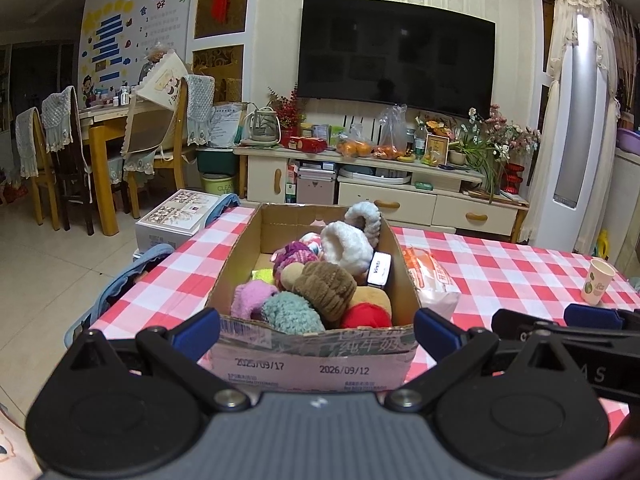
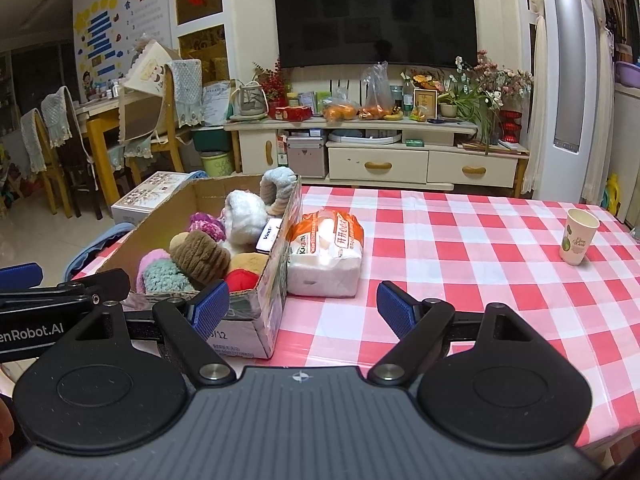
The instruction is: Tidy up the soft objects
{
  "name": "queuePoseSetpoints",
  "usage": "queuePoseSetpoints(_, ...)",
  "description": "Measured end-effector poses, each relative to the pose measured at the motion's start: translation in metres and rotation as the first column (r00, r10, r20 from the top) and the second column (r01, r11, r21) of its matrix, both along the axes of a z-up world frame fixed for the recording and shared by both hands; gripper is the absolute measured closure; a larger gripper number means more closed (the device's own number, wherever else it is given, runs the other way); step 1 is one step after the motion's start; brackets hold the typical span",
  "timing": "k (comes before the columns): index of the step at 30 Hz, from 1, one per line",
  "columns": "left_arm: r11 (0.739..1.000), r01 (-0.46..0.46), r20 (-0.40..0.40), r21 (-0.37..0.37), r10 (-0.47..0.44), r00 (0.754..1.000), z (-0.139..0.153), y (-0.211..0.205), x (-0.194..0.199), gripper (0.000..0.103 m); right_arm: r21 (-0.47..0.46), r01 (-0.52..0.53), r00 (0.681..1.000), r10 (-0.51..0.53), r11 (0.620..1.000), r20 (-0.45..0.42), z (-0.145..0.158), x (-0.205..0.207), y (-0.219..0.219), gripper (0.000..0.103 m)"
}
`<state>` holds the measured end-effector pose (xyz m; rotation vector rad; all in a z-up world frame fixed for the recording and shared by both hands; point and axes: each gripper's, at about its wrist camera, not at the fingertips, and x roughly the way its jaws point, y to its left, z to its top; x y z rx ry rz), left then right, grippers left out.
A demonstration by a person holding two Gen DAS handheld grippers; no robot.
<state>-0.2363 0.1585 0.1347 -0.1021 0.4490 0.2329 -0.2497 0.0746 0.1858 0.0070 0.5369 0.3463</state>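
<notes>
I count one box (image 1: 312, 354), one tissue pack (image 2: 326, 250), one cup (image 2: 578, 236), and two grippers, left (image 1: 316, 330) and right (image 2: 302, 306).

Cardboard box (image 1: 312, 354): near wall partly masked by the left gripper (image 1: 316, 330) body; printed text below the date stamps too small to read.
Soft items (image 1: 320, 276) in the box: lower layers buried under the upper ones; count cannot be told.
Tissue pack (image 1: 434, 276): left part hidden behind the box wall in the left wrist view.
Right gripper (image 2: 303, 300): left finger (image 2: 210, 308) covers the box's near corner.
Desk (image 2: 480, 240): near edge hidden beneath both gripper bodies.
</notes>
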Motion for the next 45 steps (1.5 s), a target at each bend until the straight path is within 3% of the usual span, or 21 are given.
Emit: queuePoseSetpoints(45,1.0,-0.01,-0.004,-0.005,0.01,1.0,-0.006,0.007,0.003,0.001,-0.009,-0.017,0.999,0.017,1.0,-0.027,-0.011,0.002,-0.009,0.002)
